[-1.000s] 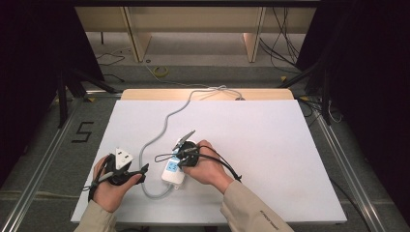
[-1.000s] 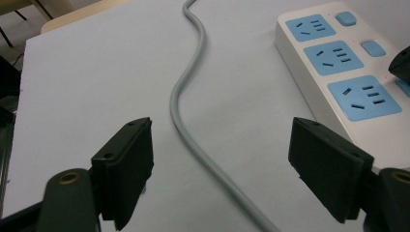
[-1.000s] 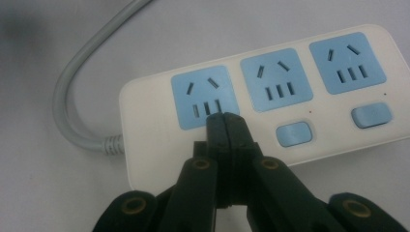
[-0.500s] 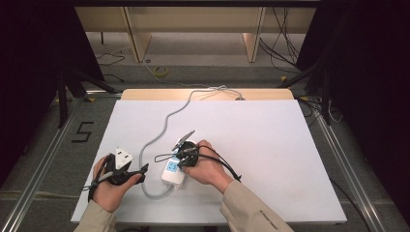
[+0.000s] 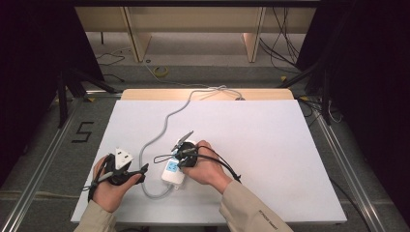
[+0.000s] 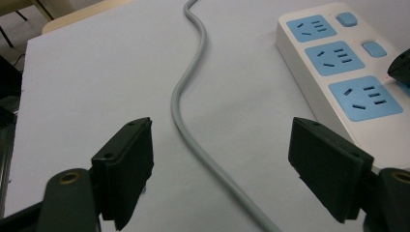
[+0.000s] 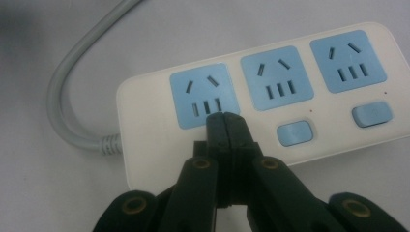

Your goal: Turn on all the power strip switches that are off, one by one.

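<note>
A white power strip point(image 5: 170, 172) with three blue sockets lies near the table's front, and its grey cable point(image 5: 164, 121) runs away to the far edge. My right gripper point(image 5: 178, 158) is shut, empty, with its tips point(image 7: 226, 121) resting on the strip point(image 7: 278, 82) just below the socket nearest the cable end point(image 7: 63, 96). Two blue switches point(image 7: 295, 132) lie beside the tips. My left gripper point(image 5: 138, 171) is open to the left of the strip. Its jaws point(image 6: 222, 140) straddle the cable point(image 6: 186, 82) without touching it, and the strip point(image 6: 338, 58) lies to their right.
The white table top point(image 5: 270, 145) has a wooden strip along its far edge point(image 5: 145, 94). Beyond it stand shelf legs, and loose cables point(image 5: 162, 71) lie on the floor. A "5" mark point(image 5: 82, 131) is on the floor at the left.
</note>
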Tool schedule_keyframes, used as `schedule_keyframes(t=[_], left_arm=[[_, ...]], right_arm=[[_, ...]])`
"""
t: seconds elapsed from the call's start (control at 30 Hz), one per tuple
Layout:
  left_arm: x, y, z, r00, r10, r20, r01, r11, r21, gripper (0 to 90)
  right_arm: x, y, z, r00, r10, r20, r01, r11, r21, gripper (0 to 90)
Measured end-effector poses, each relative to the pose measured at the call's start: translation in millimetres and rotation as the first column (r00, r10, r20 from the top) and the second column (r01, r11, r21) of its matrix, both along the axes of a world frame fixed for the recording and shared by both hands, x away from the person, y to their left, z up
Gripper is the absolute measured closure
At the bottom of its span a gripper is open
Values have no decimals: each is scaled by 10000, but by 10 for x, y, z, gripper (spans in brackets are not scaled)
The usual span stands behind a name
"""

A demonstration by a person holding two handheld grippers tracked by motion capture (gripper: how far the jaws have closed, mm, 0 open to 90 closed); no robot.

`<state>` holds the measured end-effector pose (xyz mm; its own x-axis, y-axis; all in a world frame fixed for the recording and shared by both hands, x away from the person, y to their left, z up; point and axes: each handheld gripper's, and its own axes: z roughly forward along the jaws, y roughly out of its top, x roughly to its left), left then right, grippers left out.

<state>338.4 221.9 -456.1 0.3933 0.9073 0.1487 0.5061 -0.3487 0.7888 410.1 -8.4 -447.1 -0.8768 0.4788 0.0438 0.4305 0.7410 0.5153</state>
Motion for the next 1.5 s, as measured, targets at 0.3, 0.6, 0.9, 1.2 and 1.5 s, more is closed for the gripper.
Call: schedule_keyframes(t=[0.3,0.6,0.9,1.2,1.5], left_arm=[[4,2,-11,10000,-31,-48,31,10000,10,240],[9,6,-19,10000,-32,-47,31,10000,-14,240],[7,2,-21,10000,-49,-57,49,10000,-1,240],[7,-2,-19,10000,-60,-31,60,10000,15,241],[8,-5,-19,10000,-84,-47,84,9999,57,241]], right_arm=[[264,-169,30,9954,-960,9,954,9907,974,900],[563,-285,57,9785,-2004,496,1947,9757,1001,900],[668,-273,10,9741,-2220,419,2179,9723,850,900],[646,-202,8,9827,-1809,391,1792,9828,441,900],[656,-205,-20,9820,-1861,327,1845,9818,452,900]])
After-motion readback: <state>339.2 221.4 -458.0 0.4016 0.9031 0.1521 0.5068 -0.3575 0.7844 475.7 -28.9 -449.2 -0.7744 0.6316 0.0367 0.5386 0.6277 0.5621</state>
